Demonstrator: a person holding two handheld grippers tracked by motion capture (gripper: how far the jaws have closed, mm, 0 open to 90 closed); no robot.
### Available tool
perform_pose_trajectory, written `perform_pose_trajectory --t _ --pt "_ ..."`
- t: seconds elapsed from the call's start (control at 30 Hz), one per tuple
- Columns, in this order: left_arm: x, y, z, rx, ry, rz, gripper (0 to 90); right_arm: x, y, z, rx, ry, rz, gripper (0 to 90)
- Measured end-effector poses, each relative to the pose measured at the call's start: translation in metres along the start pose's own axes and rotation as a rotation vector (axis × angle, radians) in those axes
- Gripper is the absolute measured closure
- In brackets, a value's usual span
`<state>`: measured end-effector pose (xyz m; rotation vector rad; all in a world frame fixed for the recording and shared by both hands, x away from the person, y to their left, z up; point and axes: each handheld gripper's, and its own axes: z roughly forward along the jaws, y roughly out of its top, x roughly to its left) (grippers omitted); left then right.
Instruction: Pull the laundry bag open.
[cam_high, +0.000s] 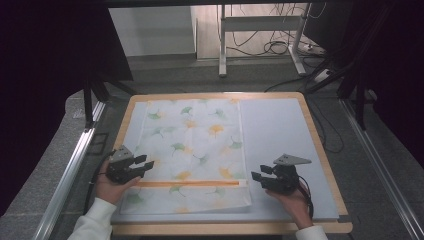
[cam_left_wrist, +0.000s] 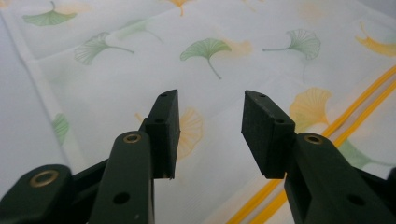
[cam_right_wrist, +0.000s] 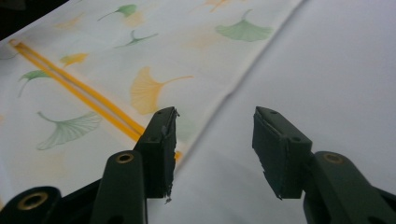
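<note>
Jaws open and empty on both: your left gripper (cam_high: 141, 164) and right gripper (cam_high: 261, 173) flank the ginkgo-print cloth (cam_high: 192, 145), which lies flat on the table (cam_high: 320, 150). Near fold looks done; further folds remain, I'd judge.

A wooden-edged bench (cam_high: 322, 150) carries a pale grey mat (cam_high: 275, 130) that covers most of its top. A white cloth (cam_high: 192, 145) printed with green and yellow ginkgo leaves lies flat on the mat's left part, an orange stripe (cam_high: 190, 183) crossing near its front edge.

No readable text, label or number anywhere.
</note>
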<state>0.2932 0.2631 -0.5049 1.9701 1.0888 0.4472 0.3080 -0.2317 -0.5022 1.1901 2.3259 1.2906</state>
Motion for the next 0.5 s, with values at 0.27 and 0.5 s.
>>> perform_pose_trajectory --t 0.27,0.5 --pt "0.000 -0.004 -0.005 -0.011 0.016 0.014 55.9 -0.015 -0.005 -0.003 0.008 -0.065 0.022 42.8" --pt "0.000 -0.005 -0.005 0.002 0.010 0.028 55.4 -0.011 -0.006 0.000 0.023 -0.075 0.000 41.0"
